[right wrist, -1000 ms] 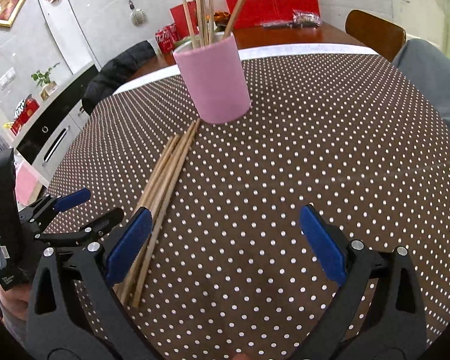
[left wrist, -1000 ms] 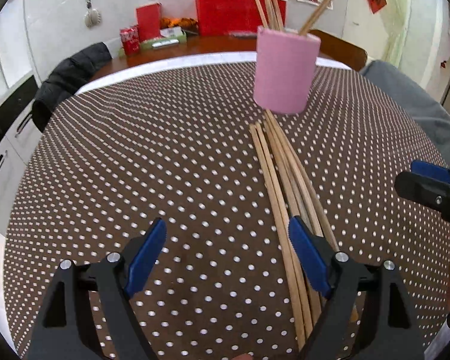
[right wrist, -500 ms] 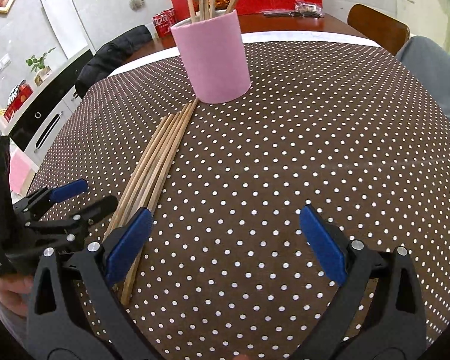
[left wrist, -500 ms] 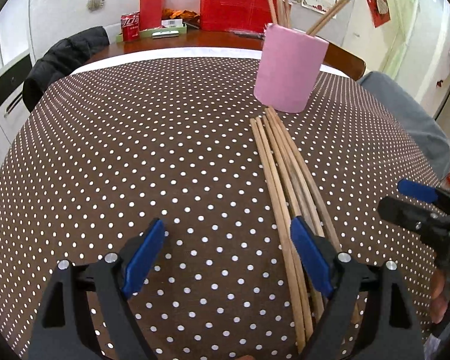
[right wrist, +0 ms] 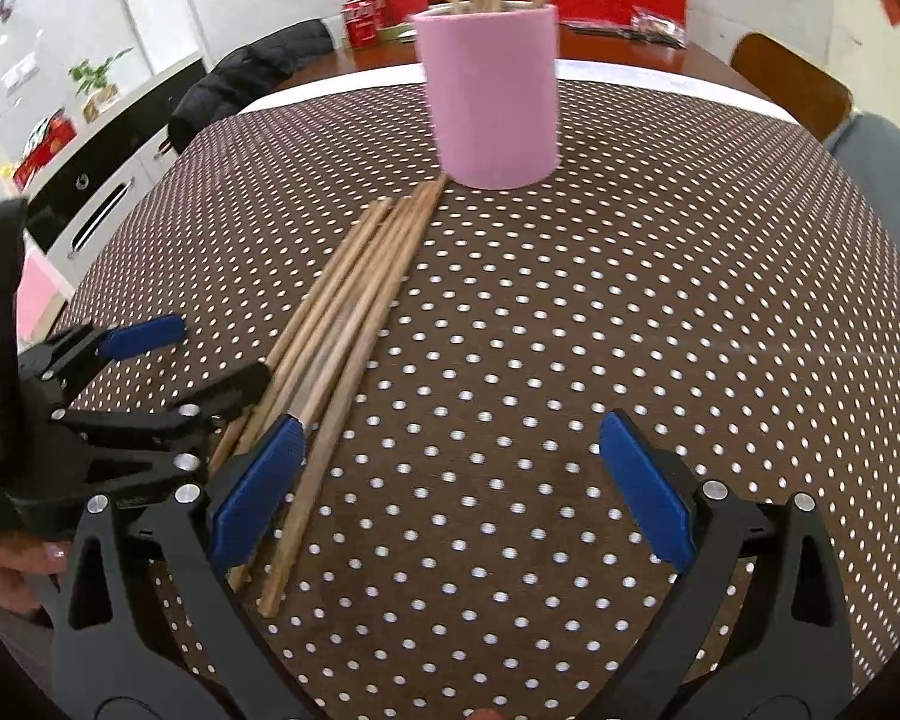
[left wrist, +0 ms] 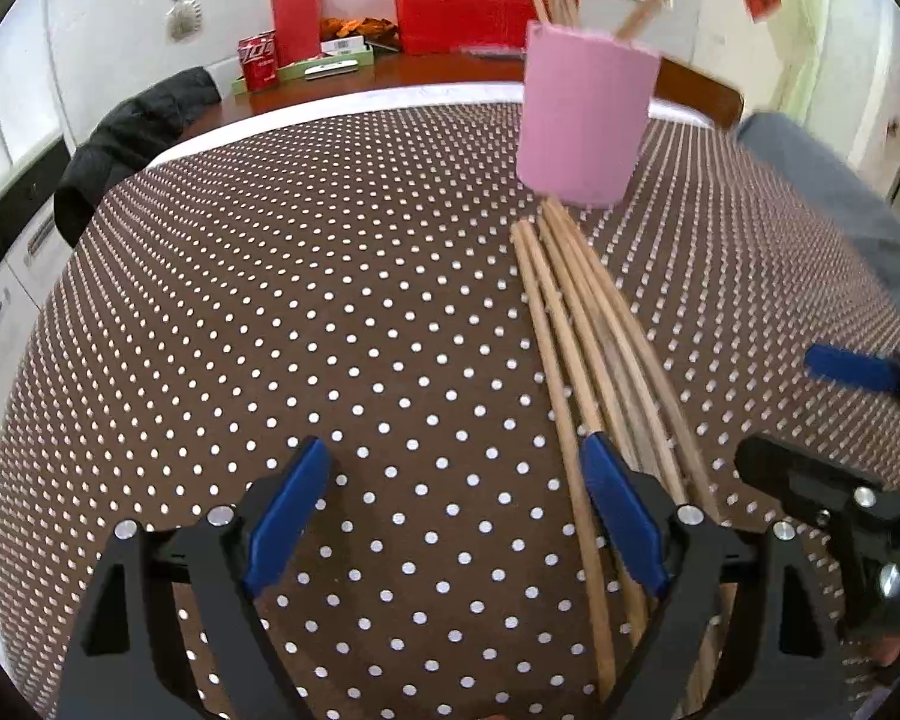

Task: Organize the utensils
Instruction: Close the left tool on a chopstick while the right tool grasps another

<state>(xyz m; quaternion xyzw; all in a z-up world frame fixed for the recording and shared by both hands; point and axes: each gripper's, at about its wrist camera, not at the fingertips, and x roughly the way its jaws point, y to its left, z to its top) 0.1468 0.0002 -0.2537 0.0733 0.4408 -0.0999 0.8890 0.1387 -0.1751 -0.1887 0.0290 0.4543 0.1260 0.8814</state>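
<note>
Several wooden chopsticks lie in a bundle on the brown polka-dot tablecloth, their far ends by a pink cup that holds several more chopsticks upright. My left gripper is open and empty, low over the cloth, its right finger over the bundle's near part. My right gripper is open and empty, its left finger over the same bundle. The cup stands straight ahead. Each gripper shows in the other's view: the right one and the left one.
A dark wooden table behind holds red boxes and a soda can. A black jacket hangs over a chair at the far left. A wooden chair and a person's grey-clad leg are at the right.
Both grippers have moved closer together over the near ends of the chopstick bundle. The right gripper has shifted left toward the sticks. Both stay open.
</note>
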